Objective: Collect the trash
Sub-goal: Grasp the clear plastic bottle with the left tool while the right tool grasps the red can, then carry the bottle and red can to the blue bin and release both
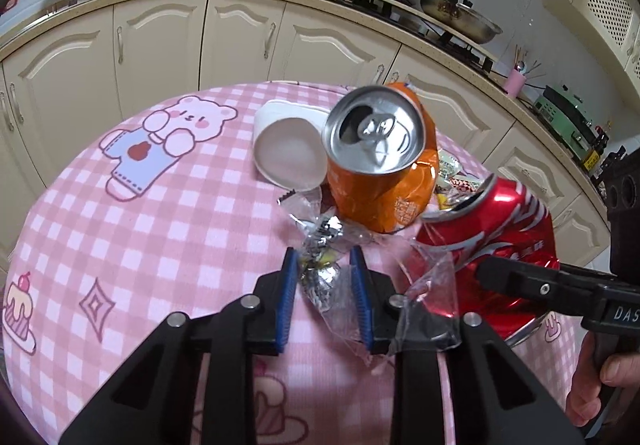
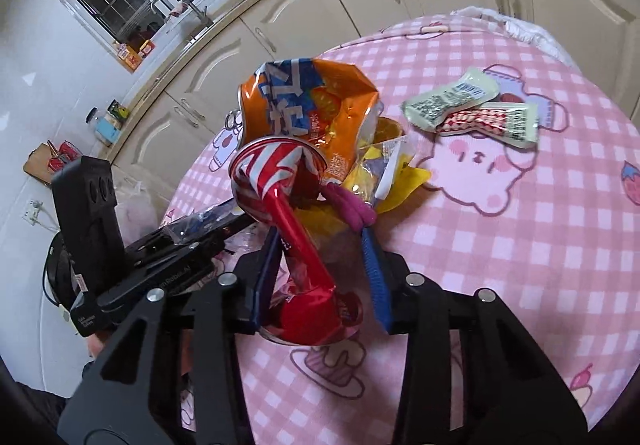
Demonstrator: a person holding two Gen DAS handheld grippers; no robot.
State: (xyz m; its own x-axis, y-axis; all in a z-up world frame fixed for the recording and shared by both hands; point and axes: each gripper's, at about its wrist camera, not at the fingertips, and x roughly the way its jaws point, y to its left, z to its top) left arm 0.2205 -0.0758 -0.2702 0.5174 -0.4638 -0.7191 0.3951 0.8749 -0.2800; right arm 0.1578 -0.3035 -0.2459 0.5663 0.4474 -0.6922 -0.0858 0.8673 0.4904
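While the left tongs [image 1: 325, 265] stand narrow, their blue pads [image 1: 289, 285] clamp a crumpled silver foil wrapper [image 1: 322, 281] with clear plastic trailing off it, low over the pink checked cloth of the bench [image 1: 120, 245]. Just beyond their tips stands a dented orange can [image 1: 380, 165], opened top tilted toward the camera, and behind that can, to its left, lies a white paper cup [image 1: 286, 149] on its side. Right of these tongs a crushed red can [image 1: 492, 229] sits between the black fingers of the right tongs [image 2: 320, 241]. Seen from the right wrist, those tongs have drawn in around the red can's flattened body; the left pad lies against it, though whether the right pad [image 2: 376, 277] touches it I cannot tell. Past their tips sit yellow wrappers [image 2: 400, 181], and well off to the right two small sachets [image 2: 472, 113] lie flat on the cloth.
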